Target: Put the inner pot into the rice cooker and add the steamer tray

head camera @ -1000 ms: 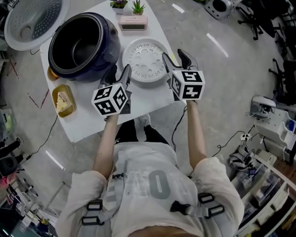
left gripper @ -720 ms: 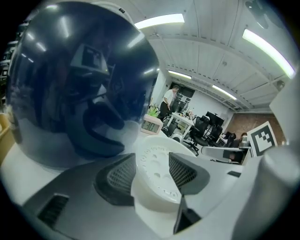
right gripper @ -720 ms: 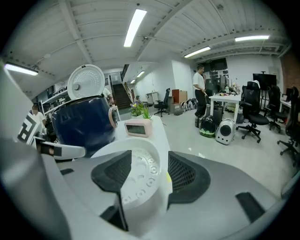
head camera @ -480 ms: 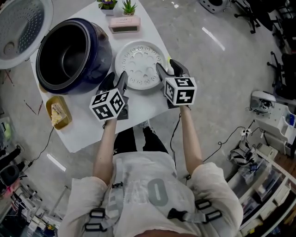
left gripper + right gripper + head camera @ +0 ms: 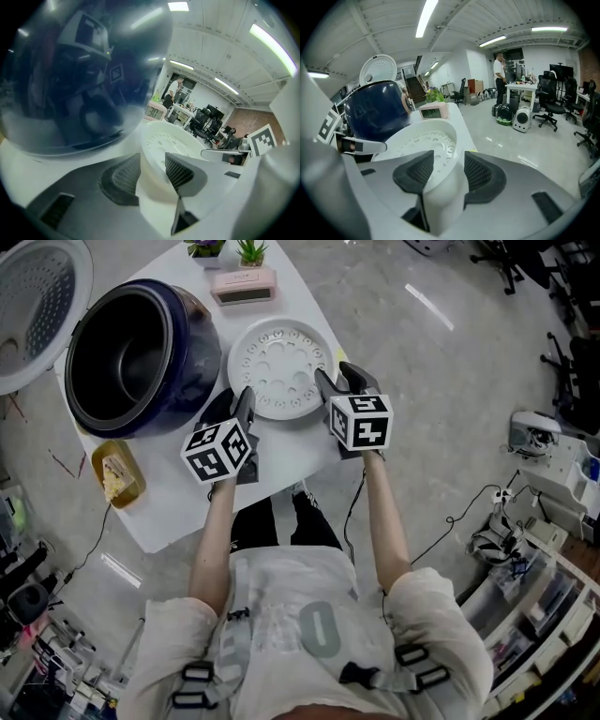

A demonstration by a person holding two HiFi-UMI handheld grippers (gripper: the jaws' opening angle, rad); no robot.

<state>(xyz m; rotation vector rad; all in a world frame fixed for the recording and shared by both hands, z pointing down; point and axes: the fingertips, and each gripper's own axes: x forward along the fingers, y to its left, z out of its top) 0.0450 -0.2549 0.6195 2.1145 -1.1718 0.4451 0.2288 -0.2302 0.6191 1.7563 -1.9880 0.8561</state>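
Right of the rice cooker (image 5: pixel 192 343), the steamer tray (image 5: pixel 281 367) sits flat on the table (image 5: pixel 187 493), not lifted yet. Inner pot (image 5: pixel 141 352) looks already seated in the cooker, so only the tray step is left. Left gripper (image 5: pixel 236 401) and right gripper (image 5: pixel 337 378) each straddle the tray rim on opposite sides. Jaws have just been closing, now about half-wide, pads meeting the wall. Tray is white, round, shallow, with a perforated floor.

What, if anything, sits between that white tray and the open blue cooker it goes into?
Nothing visible. The steamer tray lies right beside the rice cooker, whose lid is swung back, leaving its mouth open. The left gripper and right gripper have just been closing, the tray's rim between their jaws.
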